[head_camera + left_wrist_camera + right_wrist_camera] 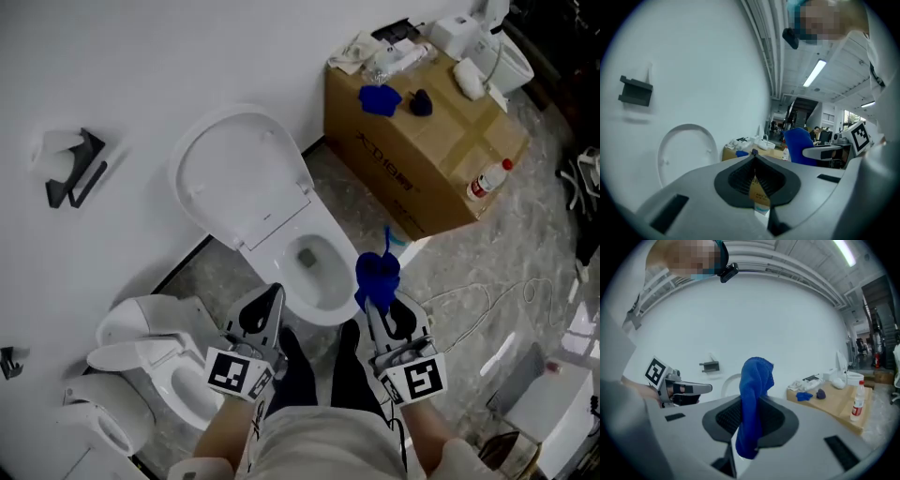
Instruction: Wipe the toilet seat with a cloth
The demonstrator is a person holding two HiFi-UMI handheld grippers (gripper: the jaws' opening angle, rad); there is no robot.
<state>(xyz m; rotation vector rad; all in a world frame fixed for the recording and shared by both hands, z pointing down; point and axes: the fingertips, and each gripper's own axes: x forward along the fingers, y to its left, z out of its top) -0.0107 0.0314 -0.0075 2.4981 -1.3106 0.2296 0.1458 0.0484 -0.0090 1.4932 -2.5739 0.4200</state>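
Observation:
The white toilet (323,305) stands by the wall with its lid (242,176) raised; the lid (684,152) also shows in the left gripper view. My right gripper (377,306) hovers just over the bowl's near right rim, shut on a blue cloth (378,273) that sticks up out of the jaws. In the right gripper view the cloth (757,390) is pinched between the black pads of that gripper (751,405). My left gripper (272,294) is at the bowl's near left rim, shut and holding nothing; in its own view the left gripper (754,160) has its jaws together.
A cardboard box (431,159) right of the toilet carries blue rags (379,98), white items and a bottle (488,179). A second white toilet (155,361) sits at the lower left. A black holder (75,171) hangs on the wall. A white cable (473,305) lies on the floor.

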